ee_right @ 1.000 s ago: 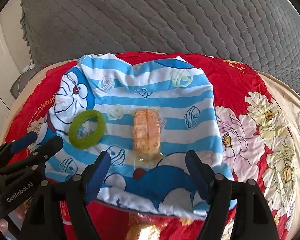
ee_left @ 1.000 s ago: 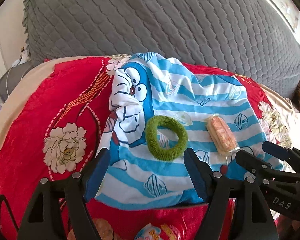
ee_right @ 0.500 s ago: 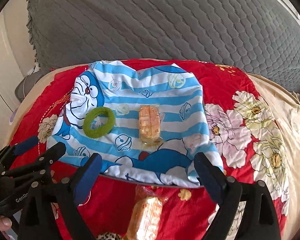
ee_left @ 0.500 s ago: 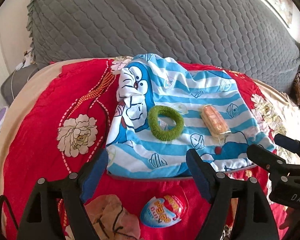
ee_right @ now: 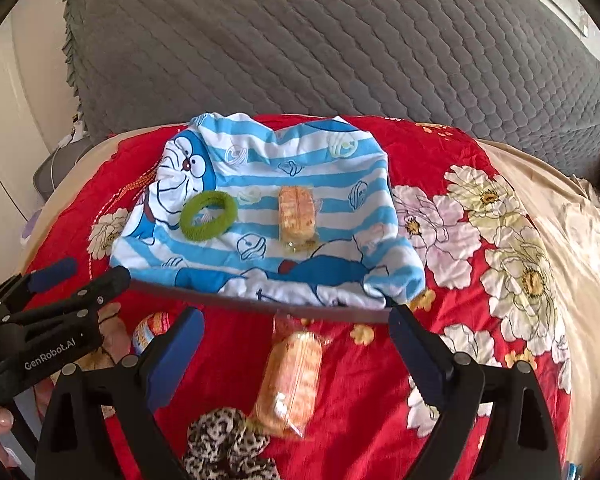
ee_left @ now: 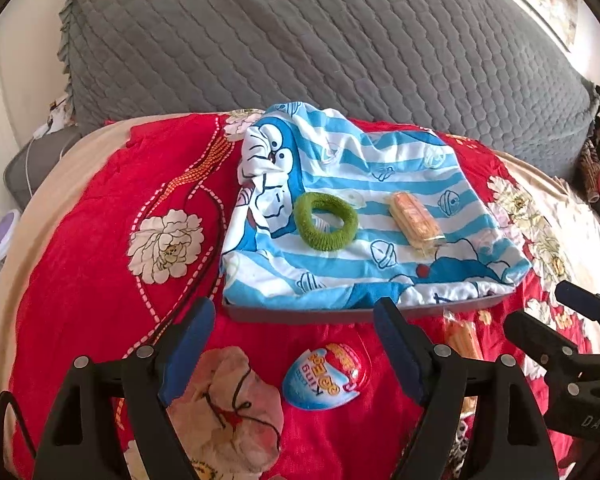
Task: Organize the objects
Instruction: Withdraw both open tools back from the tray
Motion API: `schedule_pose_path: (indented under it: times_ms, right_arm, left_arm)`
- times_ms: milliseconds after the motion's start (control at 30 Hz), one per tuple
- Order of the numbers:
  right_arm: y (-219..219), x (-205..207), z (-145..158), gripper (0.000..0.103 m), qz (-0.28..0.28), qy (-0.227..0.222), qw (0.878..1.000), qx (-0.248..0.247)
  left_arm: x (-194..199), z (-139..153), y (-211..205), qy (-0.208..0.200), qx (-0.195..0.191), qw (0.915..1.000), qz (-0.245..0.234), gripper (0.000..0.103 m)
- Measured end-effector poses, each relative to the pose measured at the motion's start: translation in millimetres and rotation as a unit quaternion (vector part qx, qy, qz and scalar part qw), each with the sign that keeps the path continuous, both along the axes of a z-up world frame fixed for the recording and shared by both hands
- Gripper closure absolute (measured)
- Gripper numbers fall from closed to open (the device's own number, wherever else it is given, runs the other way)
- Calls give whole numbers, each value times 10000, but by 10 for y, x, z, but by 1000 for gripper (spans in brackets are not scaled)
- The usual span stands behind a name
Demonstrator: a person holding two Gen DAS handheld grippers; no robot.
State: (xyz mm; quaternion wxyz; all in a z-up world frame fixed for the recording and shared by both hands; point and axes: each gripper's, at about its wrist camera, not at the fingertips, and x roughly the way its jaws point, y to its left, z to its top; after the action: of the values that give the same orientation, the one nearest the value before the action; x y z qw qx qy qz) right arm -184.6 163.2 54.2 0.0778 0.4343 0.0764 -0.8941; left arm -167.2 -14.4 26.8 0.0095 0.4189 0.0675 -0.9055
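Lying on a cartoon-printed blue striped cloth (ee_left: 380,200) draped over a flat tray (ee_left: 324,314) are a green hair ring (ee_left: 326,222) and a wrapped snack (ee_left: 414,220), side by side but apart. All of it rests on a red flowered bedspread (ee_left: 100,272), with a grey quilted headboard cover (ee_left: 300,40) behind. The left gripper (ee_left: 290,346) has its fingers spread wide, empty; between them lies an egg-shaped toy pack (ee_left: 326,376), with a pink crumpled thing (ee_left: 224,408) at the left finger. The right gripper (ee_right: 296,350) is likewise wide apart, empty, a second wrapped snack (ee_right: 290,380) and a leopard-print scrunchie (ee_right: 228,446) lying between its fingers.
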Motion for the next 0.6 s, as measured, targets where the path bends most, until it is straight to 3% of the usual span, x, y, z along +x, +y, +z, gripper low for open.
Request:
schedule_pose_path:
  times_ms: [600]
  right_arm:
    - [13,517,174,7,-5,171,9998,27]
  left_arm:
    - [521,90,-44,121,-69,9999,-85,20]
